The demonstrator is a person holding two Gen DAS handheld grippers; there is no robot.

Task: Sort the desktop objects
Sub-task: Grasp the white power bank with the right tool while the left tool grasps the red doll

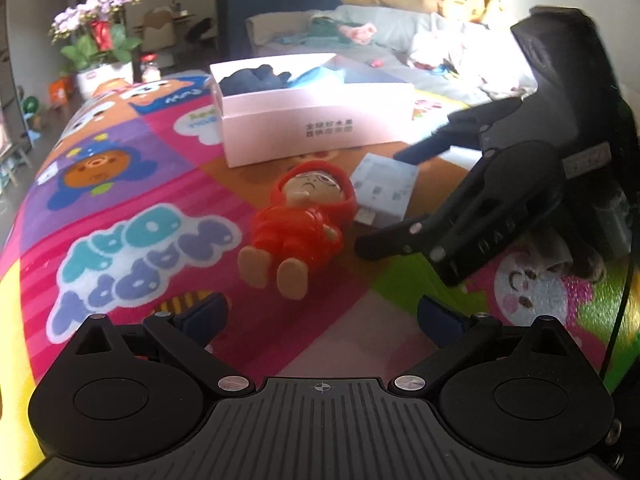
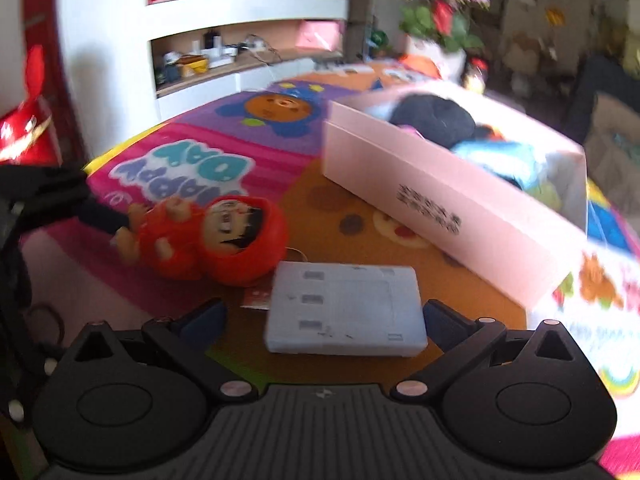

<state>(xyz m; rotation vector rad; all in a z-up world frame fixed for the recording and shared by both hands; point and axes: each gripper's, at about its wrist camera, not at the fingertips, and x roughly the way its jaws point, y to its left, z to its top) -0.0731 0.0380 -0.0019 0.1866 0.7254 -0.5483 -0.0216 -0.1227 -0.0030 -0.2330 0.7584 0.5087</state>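
A red-hooded doll lies on its back on the colourful cartoon mat, just ahead of my open left gripper, which holds nothing. A flat light-blue box lies to the right of the doll's head. My right gripper comes in from the right, open, one finger on each side of that box. In the right wrist view the light-blue box sits between the spread fingers of my right gripper, with the doll to the left. Behind both stands an open pink carton.
The pink carton holds a dark fabric item and a blue one. A potted orchid stands at the mat's far left corner. A sofa with plush toys lies beyond. White shelves stand behind the table.
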